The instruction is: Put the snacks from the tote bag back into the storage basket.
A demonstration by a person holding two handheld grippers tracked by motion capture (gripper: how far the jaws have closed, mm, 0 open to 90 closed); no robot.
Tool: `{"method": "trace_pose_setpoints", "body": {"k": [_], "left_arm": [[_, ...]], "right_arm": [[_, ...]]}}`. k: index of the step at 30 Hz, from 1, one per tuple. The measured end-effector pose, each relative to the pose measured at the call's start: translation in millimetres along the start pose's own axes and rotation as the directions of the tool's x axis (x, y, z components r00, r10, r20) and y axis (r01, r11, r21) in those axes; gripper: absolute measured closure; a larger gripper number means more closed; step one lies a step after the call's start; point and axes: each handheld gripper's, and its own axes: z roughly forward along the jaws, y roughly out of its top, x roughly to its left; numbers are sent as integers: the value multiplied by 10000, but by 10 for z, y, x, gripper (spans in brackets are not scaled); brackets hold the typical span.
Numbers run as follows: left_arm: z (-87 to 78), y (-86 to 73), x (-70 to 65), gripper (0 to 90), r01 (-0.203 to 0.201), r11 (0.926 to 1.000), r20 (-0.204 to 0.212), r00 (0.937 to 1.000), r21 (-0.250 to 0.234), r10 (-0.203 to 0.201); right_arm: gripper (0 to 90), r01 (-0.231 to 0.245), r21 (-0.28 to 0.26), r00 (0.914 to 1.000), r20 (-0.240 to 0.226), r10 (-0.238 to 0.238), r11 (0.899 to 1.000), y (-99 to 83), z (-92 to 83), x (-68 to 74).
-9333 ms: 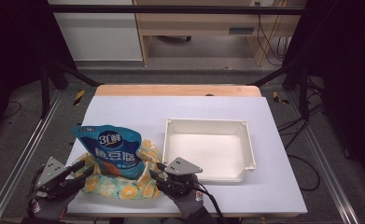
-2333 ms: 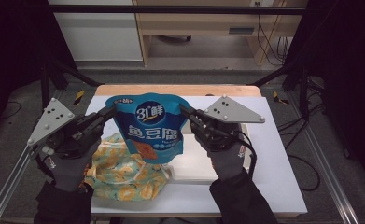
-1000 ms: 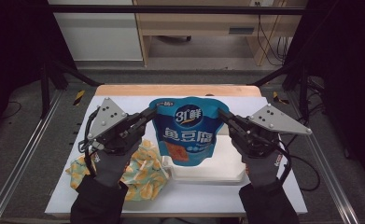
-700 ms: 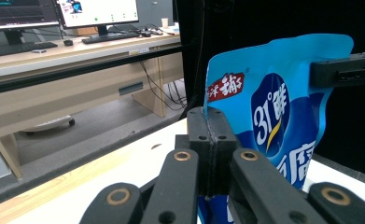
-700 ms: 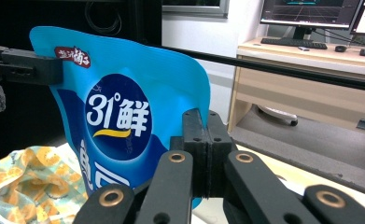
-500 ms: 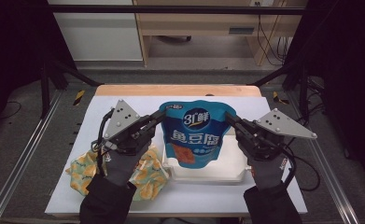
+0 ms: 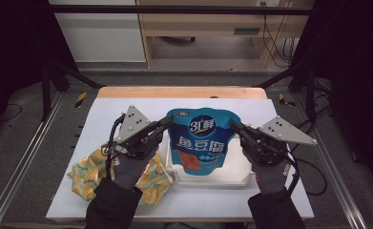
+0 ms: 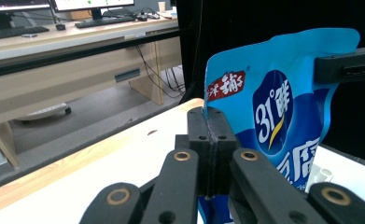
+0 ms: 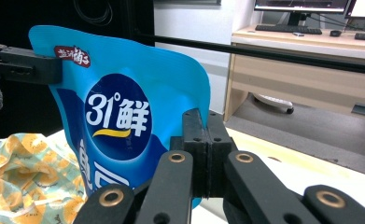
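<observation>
Blue snack pouch (image 7: 201, 143) hangs upright over the white tray (image 7: 243, 177), left gripper (image 7: 166, 124) and right gripper (image 7: 233, 125) each pinching a top corner (jaws pressed together), so we should lower both evenly, keeping it centred, before letting go.

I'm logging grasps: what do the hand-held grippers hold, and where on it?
Both hold the blue snack bag: left hand-held gripper on its upper left edge, right hand-held gripper on its upper right edge.

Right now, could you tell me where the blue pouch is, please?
In the high view the blue pouch hangs mid-table above the white tray, pinched by both grippers, right of the yellow bag.
</observation>
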Motion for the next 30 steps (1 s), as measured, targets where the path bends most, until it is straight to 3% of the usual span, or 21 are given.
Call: {"method": "trace_pose_setpoints", "body": {"k": [10, 30], "left_arm": [[64, -135, 15, 899, 113, 9994, 3, 9999, 325, -113], [172, -329, 66, 898, 175, 9977, 13, 9998, 652, -176]], "right_arm": [[900, -203, 230, 9998, -55, 204, 9995, -174, 102, -27], [900, -195, 620, 9998, -1, 196, 9979, -331, 207, -44]]}}
